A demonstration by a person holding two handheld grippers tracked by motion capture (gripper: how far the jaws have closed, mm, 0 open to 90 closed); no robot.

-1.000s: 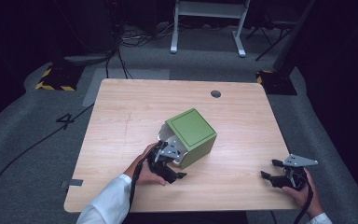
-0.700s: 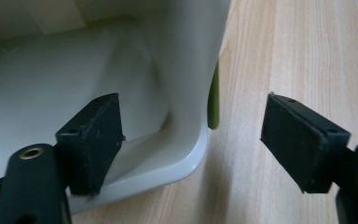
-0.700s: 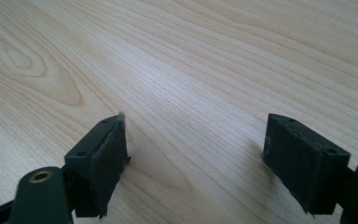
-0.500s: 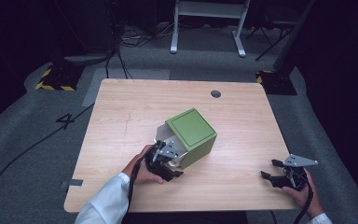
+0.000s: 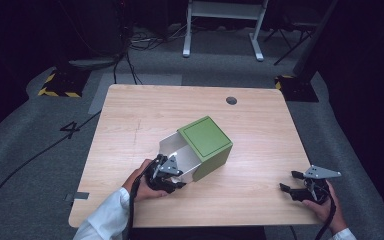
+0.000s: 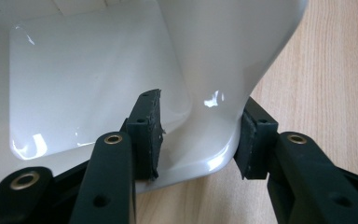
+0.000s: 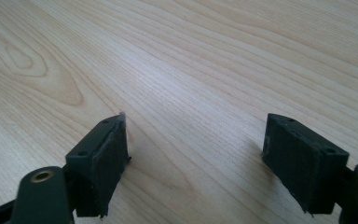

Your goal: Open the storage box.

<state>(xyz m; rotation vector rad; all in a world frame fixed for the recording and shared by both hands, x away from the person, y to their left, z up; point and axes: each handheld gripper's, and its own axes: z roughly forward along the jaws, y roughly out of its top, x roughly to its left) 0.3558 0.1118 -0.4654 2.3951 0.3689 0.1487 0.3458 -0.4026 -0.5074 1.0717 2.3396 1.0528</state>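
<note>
The left gripper (image 6: 198, 135) pinches the corner wall of a glossy white inner tray (image 6: 98, 88): one black pad (image 6: 147, 135) sits inside the tray and the other presses the outside of its rounded corner. Its jaws have just been closing, with that wall between them. In the high view the left gripper (image 5: 166, 175) sits at the near left of the tray (image 5: 177, 150), which pokes out from a green box (image 5: 207, 145) lying on its side near the middle of the wooden table (image 5: 130, 120). The tray's open white end faces the person, and the green sleeve covers its far right part.

The right gripper (image 5: 302, 189) rests at the near right edge of the table, well apart from the box. Its jaws stand spread, with bare wood grain between the pads (image 7: 107, 158).

The step in hand looks like drawing the tray out of its sleeve. To do it well, the left grip should stay firm on the corner wall, since the plastic looks slick, and pull straight along the sleeve's length, level with the table. The sleeve will likely slide along unless the right gripper comes over to hold it steady.
</note>
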